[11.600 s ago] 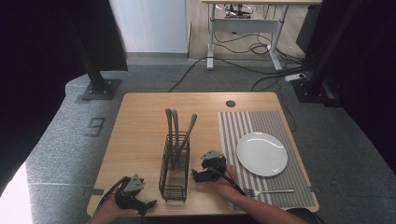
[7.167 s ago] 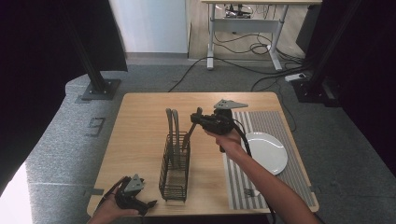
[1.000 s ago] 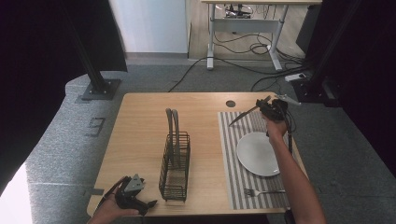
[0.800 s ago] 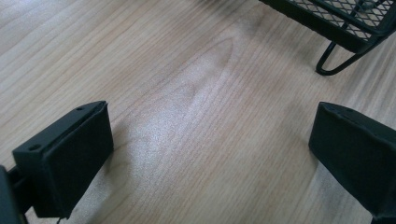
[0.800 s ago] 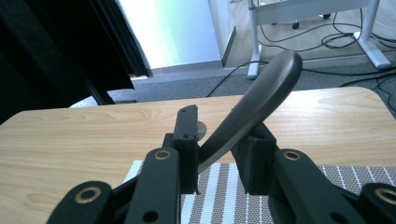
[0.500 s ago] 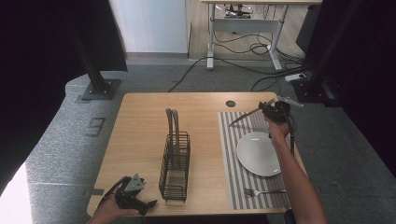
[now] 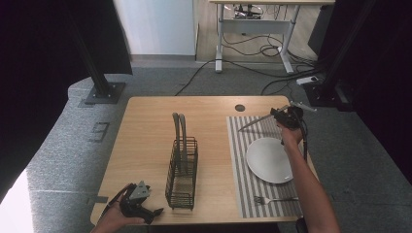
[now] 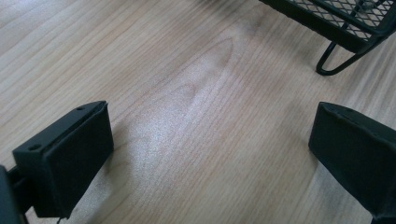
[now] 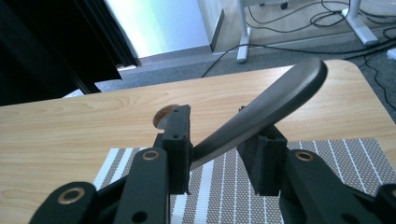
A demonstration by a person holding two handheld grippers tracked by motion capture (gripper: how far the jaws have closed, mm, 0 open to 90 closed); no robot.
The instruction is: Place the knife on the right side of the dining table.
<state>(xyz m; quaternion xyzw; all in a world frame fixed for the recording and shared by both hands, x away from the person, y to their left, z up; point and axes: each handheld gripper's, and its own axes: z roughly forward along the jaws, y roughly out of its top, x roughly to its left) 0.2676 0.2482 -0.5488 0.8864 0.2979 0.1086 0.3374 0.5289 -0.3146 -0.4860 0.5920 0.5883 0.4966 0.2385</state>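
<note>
Grey metal knife (image 9: 261, 114) sits pinched in the right hand-held gripper (image 7: 284, 116), up above the far end of the striped mat (image 7: 243, 179). The left hand-held gripper (image 7: 138, 204) rests wide open on the desk (image 7: 145, 126), holding nothing.

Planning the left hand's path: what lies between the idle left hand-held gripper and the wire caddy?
High view: bare wooden table between left hand-held gripper and wire caddy.

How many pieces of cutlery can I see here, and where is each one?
4 that show: two standing in the wire caddy, handles up; a fork on the striped placemat near the plate; one utensil held by the right gripper. The caddy could hide shorter ones.
</note>
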